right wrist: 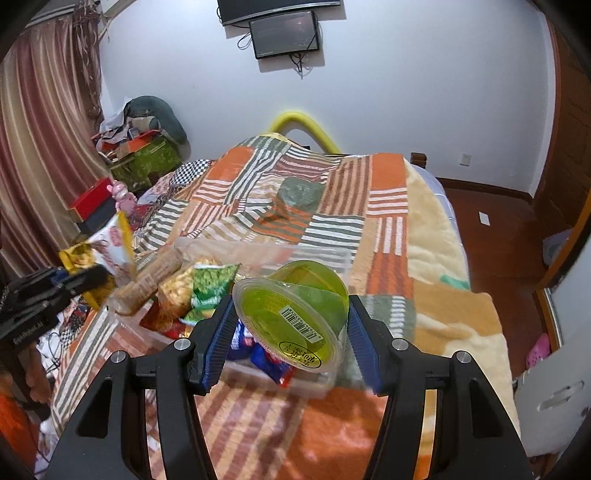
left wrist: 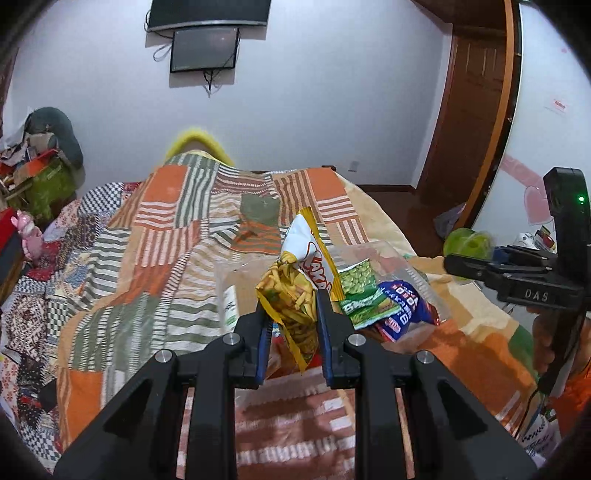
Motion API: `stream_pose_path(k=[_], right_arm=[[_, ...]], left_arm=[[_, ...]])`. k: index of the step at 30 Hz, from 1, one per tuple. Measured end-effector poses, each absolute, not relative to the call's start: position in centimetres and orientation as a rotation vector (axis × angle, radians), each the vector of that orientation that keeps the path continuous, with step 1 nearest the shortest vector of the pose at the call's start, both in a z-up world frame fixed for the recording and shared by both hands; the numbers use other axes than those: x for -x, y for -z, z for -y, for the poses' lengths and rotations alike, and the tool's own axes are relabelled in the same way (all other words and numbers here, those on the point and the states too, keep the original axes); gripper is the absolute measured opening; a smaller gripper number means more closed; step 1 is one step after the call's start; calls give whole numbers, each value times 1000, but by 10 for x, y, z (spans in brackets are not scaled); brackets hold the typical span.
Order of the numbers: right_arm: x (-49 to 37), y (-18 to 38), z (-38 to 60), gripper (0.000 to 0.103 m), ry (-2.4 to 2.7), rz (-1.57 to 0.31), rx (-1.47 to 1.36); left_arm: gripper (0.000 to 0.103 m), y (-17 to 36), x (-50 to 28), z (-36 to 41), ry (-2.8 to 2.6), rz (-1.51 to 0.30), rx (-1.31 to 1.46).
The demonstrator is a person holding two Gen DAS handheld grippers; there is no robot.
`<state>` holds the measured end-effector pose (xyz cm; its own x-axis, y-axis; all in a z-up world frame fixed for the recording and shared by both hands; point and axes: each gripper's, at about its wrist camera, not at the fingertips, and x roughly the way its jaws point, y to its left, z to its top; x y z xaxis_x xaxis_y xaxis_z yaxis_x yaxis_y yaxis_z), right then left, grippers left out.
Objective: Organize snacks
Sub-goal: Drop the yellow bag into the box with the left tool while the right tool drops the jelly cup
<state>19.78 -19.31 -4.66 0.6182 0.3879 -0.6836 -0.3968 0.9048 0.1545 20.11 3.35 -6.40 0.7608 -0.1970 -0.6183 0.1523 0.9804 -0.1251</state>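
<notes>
My left gripper (left wrist: 291,306) is shut on a yellow fries snack bag (left wrist: 295,291) and holds it up over a clear plastic bin (left wrist: 369,249) on the bed. The bin holds a green pea snack bag (left wrist: 364,291) and a blue packet (left wrist: 406,301). My right gripper (right wrist: 291,321) is shut on a green jelly cup (right wrist: 295,314), tilted, above the same clear bin (right wrist: 266,254). In the right wrist view the bin also holds a brown biscuit roll (right wrist: 151,278), and the left gripper (right wrist: 79,280) with the fries bag (right wrist: 110,247) shows at left.
A patchwork striped blanket (left wrist: 166,258) covers the bed. Clutter and boxes (right wrist: 140,147) stand at the far left by the curtain. Screens (right wrist: 284,33) hang on the wall. Wooden floor (right wrist: 495,236) and a door lie to the right.
</notes>
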Motion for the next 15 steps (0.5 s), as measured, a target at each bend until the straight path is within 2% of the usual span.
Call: stream_pose_path(k=[15], right_arm=[[-236, 72, 173, 55, -407, -850, -2]], left_arm=[[23, 88, -251, -17, 159, -729, 85]])
